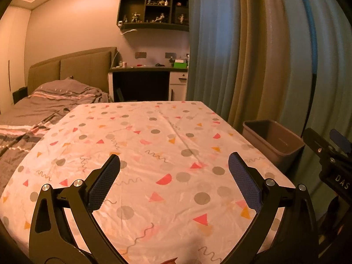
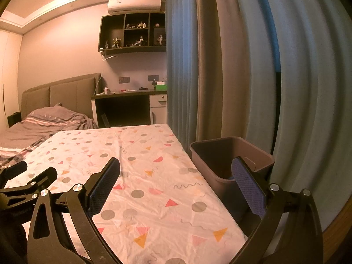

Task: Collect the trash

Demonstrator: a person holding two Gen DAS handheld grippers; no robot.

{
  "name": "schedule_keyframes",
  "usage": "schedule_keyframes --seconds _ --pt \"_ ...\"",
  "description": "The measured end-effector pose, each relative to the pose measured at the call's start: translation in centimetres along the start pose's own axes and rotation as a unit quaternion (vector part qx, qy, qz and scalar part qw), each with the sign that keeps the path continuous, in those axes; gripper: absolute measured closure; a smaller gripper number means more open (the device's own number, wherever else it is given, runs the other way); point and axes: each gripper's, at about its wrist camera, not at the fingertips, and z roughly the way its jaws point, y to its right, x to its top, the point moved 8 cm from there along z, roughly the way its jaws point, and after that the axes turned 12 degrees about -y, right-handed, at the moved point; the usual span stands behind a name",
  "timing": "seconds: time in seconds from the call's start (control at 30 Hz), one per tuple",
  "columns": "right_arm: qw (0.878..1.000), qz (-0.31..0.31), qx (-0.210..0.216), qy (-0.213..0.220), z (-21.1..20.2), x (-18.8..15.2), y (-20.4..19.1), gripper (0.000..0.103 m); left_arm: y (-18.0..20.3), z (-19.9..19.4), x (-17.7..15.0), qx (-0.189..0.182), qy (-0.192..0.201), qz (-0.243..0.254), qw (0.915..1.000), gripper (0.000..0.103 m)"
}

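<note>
My left gripper (image 1: 174, 160) is open and empty, held above a table covered with a patterned cloth (image 1: 154, 145). My right gripper (image 2: 176, 164) is open and empty, over the table's right edge near a grey trash bin (image 2: 222, 151). The bin (image 1: 272, 140) stands on the floor at the table's right side; something blue shows inside at its bottom (image 2: 230, 178). A small reddish scrap (image 1: 170, 260) peeks in at the bottom edge of the left wrist view. The right gripper's body (image 1: 330, 156) shows at the right of the left wrist view.
Curtains (image 1: 253, 55) hang right behind the bin. A bed (image 1: 44, 105) lies left of the table. A desk (image 1: 149, 70) and wall shelf with figurines (image 1: 154, 8) stand at the far wall. The left gripper's body (image 2: 26, 182) shows at left.
</note>
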Motion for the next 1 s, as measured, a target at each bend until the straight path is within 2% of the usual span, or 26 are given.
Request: schedule_keyframes --seconds 1.0 --pt "1.0 0.003 0.002 0.001 -0.06 0.01 0.05 0.006 0.18 -0.06 0.05 -0.001 0.0 0.0 1.0 0.006"
